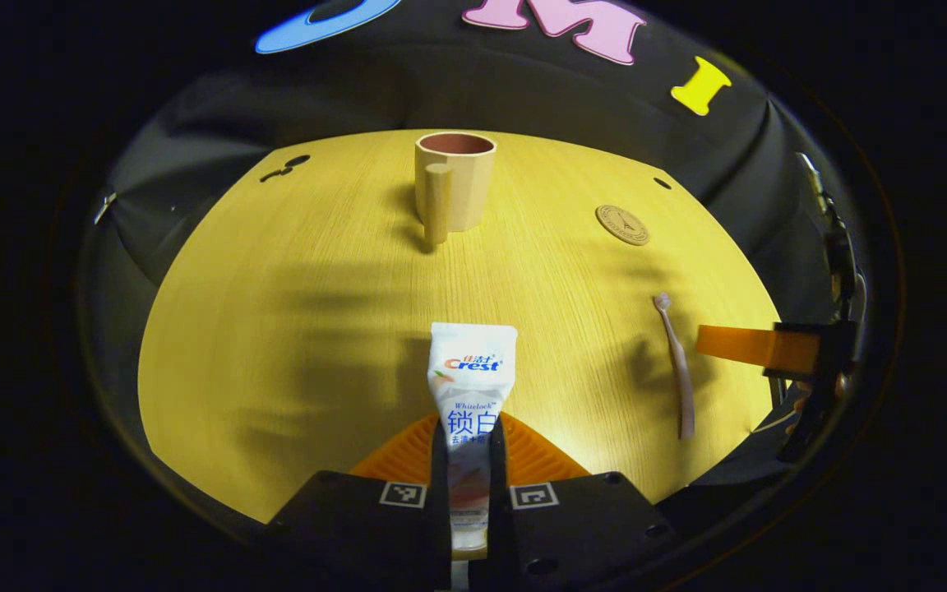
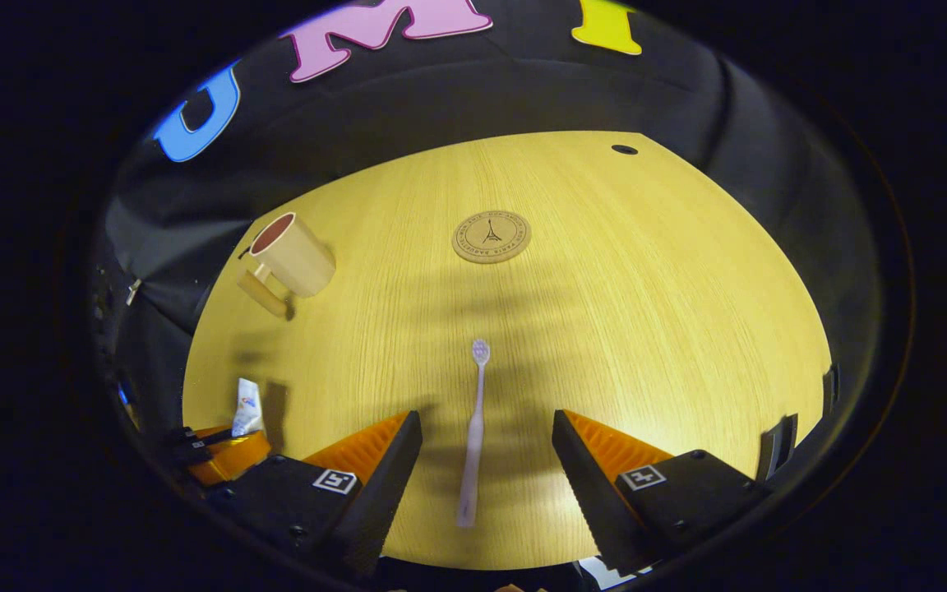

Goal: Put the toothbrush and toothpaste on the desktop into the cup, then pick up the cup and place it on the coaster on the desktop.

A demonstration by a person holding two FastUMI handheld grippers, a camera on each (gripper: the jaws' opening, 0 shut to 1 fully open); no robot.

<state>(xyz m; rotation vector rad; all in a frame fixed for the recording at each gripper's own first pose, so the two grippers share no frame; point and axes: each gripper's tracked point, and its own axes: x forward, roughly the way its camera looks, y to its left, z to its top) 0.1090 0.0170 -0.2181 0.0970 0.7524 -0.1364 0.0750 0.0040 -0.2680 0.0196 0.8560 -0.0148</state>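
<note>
I am holding the toothpaste (image 1: 472, 386) in the left gripper (image 1: 470, 460), whose fingers are pressing narrowly on the lower part of the tube from both sides; the tube's crimped end is pointing away from me, straight toward the cup (image 1: 453, 181). The cup is standing upright at the far side of the tabletop (image 1: 276, 329), its handle turned toward me and its mouth open upward, dead ahead along the tube's long axis.

With the right gripper (image 2: 486, 460) I am hovering over the toothbrush (image 2: 473, 436), fingers spread wide and nothing between them touching either side. The toothbrush is lying flat, its long axis running straight between the fingers, bristle head pointing away and the handle end nearest me. The right gripper is clearly the nearer one to it. The coaster (image 2: 491, 237) is lying bare farther ahead, well apart from the cup, which sits off to the left in the right gripper view.

I am judging that the toothpaste needs carrying forward and tipping upright over the cup's mouth, while the right fingers only need lowering and closing across the handle.
</note>
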